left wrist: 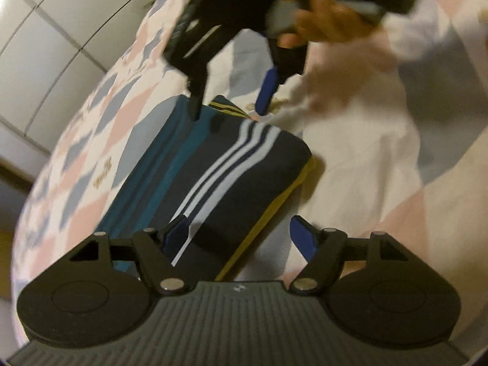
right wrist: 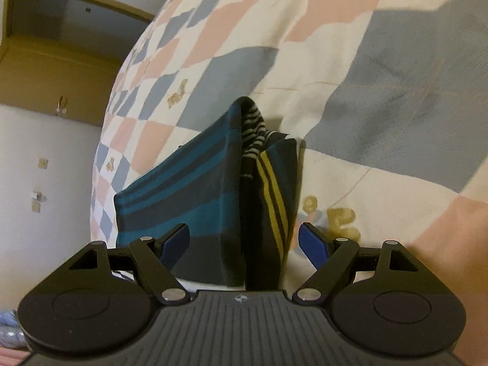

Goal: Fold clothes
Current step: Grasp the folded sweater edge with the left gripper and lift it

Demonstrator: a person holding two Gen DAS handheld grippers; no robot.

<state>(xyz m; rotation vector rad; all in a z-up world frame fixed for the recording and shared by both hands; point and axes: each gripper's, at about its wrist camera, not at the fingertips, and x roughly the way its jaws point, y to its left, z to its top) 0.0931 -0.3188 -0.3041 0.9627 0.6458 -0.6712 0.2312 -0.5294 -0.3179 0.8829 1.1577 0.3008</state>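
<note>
Dark blue shirt [left wrist: 213, 183] folded, with teal, white, yellow stripes. Lies on checked bedcover [left wrist: 91, 140]. Left gripper [left wrist: 241, 238] fingers apart, nothing held. Right gripper [right wrist: 244, 244] apart too, over shirt.

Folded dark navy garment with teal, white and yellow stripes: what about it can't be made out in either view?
- Folded dark navy garment: near edge hidden behind left gripper body in left wrist view.
- Same garment: near end cut off by right gripper body in right wrist view.
- Garment type: folds hide its shape.
- Person's hand: motion-blurred.
</note>
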